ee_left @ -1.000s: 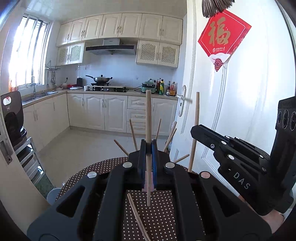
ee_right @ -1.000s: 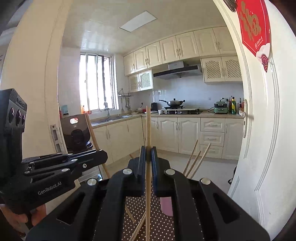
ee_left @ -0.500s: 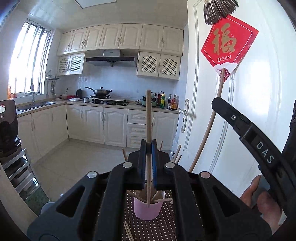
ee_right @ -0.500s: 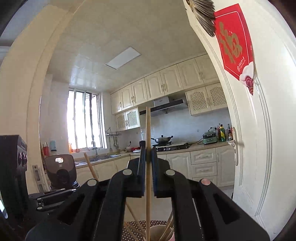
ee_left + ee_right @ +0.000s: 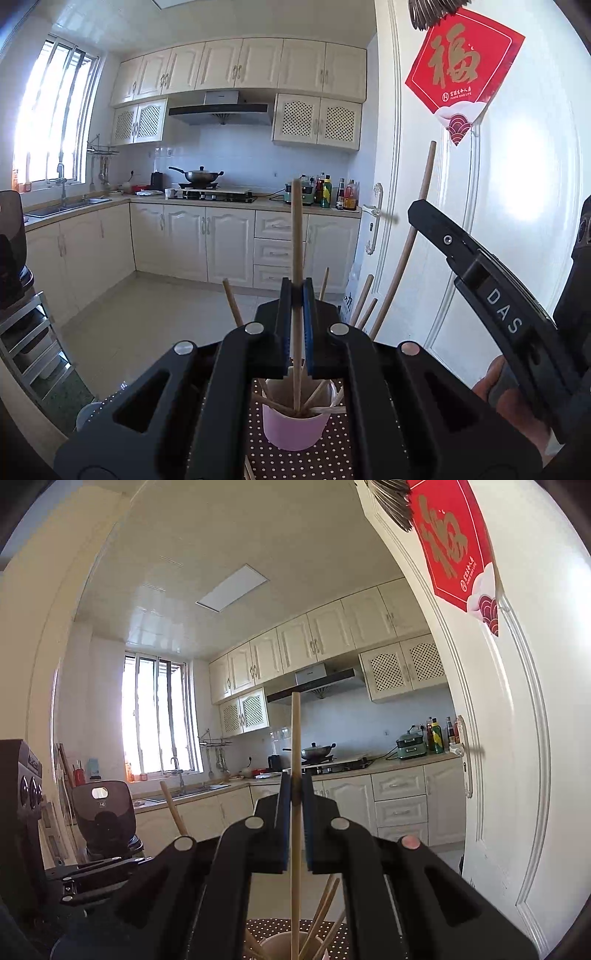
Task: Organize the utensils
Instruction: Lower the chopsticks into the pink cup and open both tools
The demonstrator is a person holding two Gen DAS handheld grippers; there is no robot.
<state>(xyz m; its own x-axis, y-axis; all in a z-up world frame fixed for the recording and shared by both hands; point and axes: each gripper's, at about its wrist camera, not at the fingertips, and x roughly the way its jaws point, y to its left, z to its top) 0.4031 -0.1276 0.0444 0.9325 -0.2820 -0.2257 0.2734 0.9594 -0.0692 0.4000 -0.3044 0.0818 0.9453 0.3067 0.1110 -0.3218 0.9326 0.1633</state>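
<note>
Above the pink cup [image 5: 295, 424], a chopstick [image 5: 296, 258] is clamped by each closed gripper [image 5: 296, 295] [image 5: 295, 786]; lowering, then release, is needed.

Brown white-dotted tablecloth [image 5: 325, 454] under my left camera.
On it, at 12 o'clock, I see a pink cylindrical cup [image 5: 295, 428]; one loose wooden chopstick [image 5: 248, 470] at 7.

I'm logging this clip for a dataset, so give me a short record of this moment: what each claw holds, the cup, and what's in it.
left claw: shut on a chopstick, held upright, lower end inside the cup
right claw: shut on a second chopstick, upright, lower end reaching down to the cup
cup: pink, standing on a dotted cloth
cup contents: several chopsticks leaning outward
loose items: one stick lying on the cloth near the cup
setting: kitchen, white door on the right
</note>
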